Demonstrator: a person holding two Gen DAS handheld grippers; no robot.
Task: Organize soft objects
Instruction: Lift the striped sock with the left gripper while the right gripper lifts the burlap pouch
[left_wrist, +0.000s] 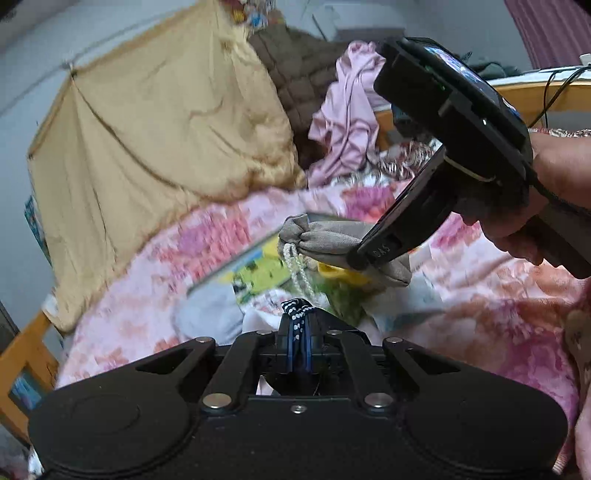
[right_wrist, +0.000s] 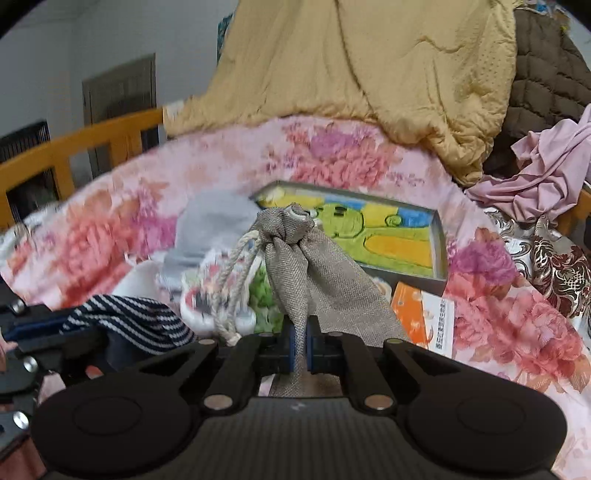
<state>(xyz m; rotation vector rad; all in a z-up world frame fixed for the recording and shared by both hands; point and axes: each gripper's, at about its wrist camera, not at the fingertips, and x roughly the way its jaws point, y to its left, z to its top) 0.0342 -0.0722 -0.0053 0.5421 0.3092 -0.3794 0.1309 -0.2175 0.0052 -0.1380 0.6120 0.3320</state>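
Note:
A grey cloth drawstring pouch (right_wrist: 314, 266) with a pale cord hangs above the bed, and my right gripper (right_wrist: 301, 325) is shut on its lower part. In the left wrist view the same pouch (left_wrist: 325, 236) dangles from the right gripper (left_wrist: 360, 258), which a hand holds at the right. My left gripper (left_wrist: 300, 317) is shut on a navy and white patterned cloth (left_wrist: 297, 308) that pokes out between its pads. In the right wrist view that striped cloth (right_wrist: 129, 321) hangs from the left gripper (right_wrist: 55, 328) at the lower left.
A pink floral blanket (right_wrist: 351, 155) covers the bed. On it lie a shallow box with a cartoon picture (right_wrist: 388, 236), an orange booklet (right_wrist: 424, 314) and a grey cloth (right_wrist: 218, 218). A yellow quilt (right_wrist: 369, 66), a brown quilted jacket (right_wrist: 546, 85) and a pink garment (right_wrist: 546, 173) are piled behind. A wooden bed rail (right_wrist: 74, 147) is at the left.

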